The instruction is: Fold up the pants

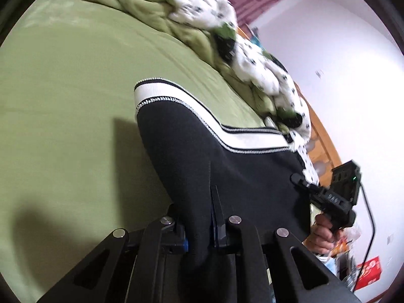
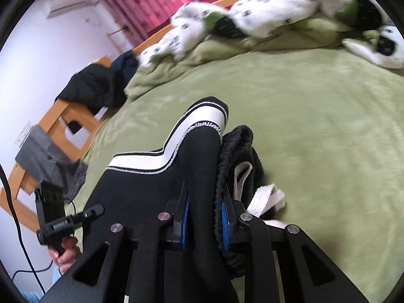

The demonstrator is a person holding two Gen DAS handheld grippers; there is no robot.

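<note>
Holding the black pants (image 1: pixel 227 166) up off the green bedspread (image 1: pixel 63 101) with both tools, so we're early in the fold I'd say. The left gripper (image 1: pixel 202 227) is clenched on the dark fabric, and the right gripper (image 2: pixel 204 217) is pinching the bunched edge near the ribbed waistband (image 2: pixel 234 146), with the white drawstring (image 2: pixel 265 197) flopping out just to its right. Both views are blurry, so detail is limited.

What looks done: both ends grabbed and the cloth lifted between the two hands, white stripe (image 2: pixel 141 164) facing up. What's left: pretty much the real folding. It isn't laid flat, nothing is creased or stacked yet, and the far part still drapes onto the bed. The rumpled spotted blanket (image 2: pixel 277 7) sits at the far side, well apart from the pants.
</note>
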